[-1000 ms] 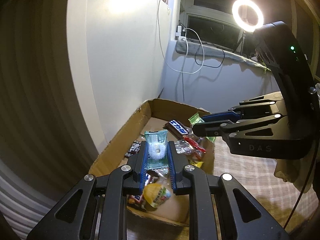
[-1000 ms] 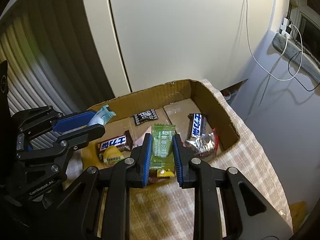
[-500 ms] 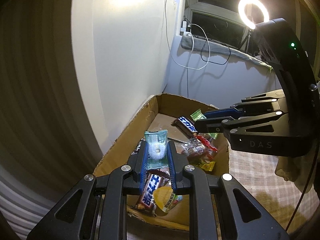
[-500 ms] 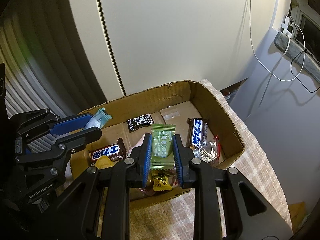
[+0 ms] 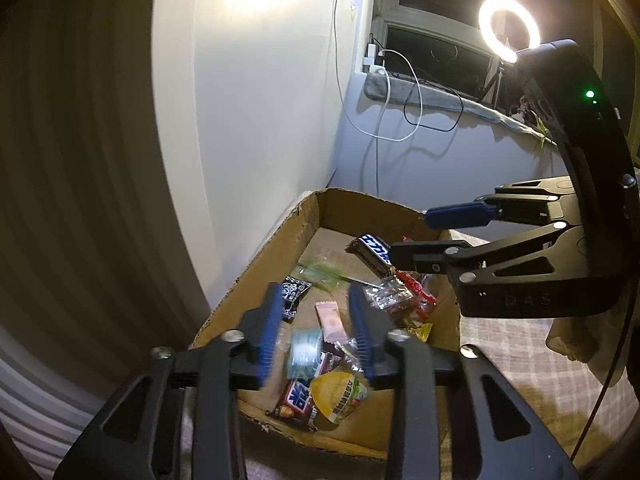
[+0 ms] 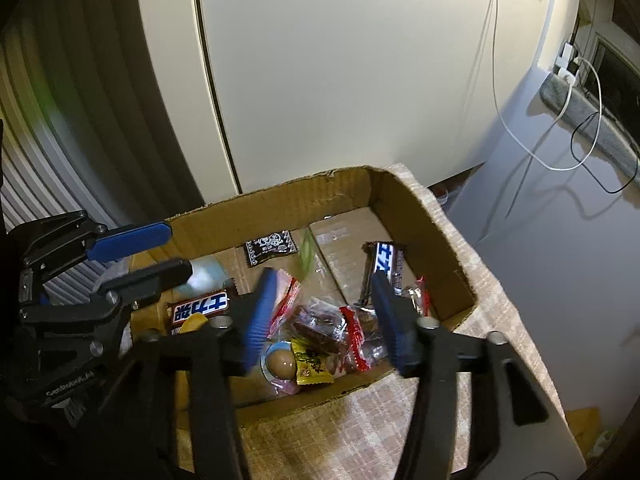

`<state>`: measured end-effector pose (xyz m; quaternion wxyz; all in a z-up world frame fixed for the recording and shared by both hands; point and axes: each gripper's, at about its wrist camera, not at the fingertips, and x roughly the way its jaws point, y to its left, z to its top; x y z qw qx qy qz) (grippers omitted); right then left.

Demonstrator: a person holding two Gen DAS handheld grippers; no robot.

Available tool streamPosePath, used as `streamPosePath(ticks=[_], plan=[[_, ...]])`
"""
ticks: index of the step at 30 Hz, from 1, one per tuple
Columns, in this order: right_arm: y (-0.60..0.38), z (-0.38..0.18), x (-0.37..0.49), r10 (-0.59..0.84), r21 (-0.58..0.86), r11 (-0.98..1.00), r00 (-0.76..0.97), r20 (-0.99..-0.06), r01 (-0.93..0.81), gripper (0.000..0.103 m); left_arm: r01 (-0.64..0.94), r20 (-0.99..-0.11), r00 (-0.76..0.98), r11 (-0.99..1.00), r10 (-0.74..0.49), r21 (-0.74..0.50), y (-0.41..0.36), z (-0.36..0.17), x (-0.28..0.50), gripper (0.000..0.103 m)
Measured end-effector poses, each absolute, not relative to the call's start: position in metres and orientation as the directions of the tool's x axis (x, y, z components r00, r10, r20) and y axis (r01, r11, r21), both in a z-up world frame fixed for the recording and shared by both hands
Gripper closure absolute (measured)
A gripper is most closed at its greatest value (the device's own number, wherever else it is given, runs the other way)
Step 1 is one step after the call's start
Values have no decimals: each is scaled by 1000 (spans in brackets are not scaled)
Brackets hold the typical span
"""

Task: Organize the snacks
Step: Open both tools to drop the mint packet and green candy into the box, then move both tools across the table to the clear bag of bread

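A shallow cardboard box point(image 5: 256, 264) point(image 6: 424, 216) holds several wrapped snacks. My left gripper point(image 5: 316, 304) is open above the box's near end; a blurred teal packet point(image 5: 306, 350) drops between its fingers. My right gripper point(image 6: 324, 284) is open above the box; a blurred green packet point(image 6: 306, 250) point(image 5: 320, 270) falls onto the box floor. Each gripper shows in the other's view, the right one point(image 5: 424, 236) and the left one point(image 6: 168, 248). Chocolate bars point(image 5: 374, 250) point(image 6: 200, 308) and a black sachet point(image 6: 272, 246) lie inside.
The box sits on a checked cloth point(image 6: 380, 412) beside a white cabinet point(image 6: 340, 80). A ring light point(image 5: 509, 28) glows at the back right. White and black cables point(image 5: 380, 120) hang from the window sill.
Both grippers have opened over the box. The teal packet has left the left gripper and the green packet has left the right gripper; both are falling, blurred.
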<state>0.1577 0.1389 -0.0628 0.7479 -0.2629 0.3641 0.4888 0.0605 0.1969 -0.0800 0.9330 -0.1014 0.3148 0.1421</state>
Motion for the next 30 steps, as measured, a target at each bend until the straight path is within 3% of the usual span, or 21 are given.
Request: streamPosePath(ticks=[6,10,30], plan=[[135,-56,159,548,-61,410,299,-781,-910,19,-346,-613,758,934,223,-89,197,-79,59,30],[134,-53,158,553,-72,418,317,-771,-905,14,-356,-621,748,931,235,-77,199,-80,61,22],[125,-45,153,547,-91,444,351,-760,-891,13,-356,-632,737,932,240,-61,193,-77,59,22]])
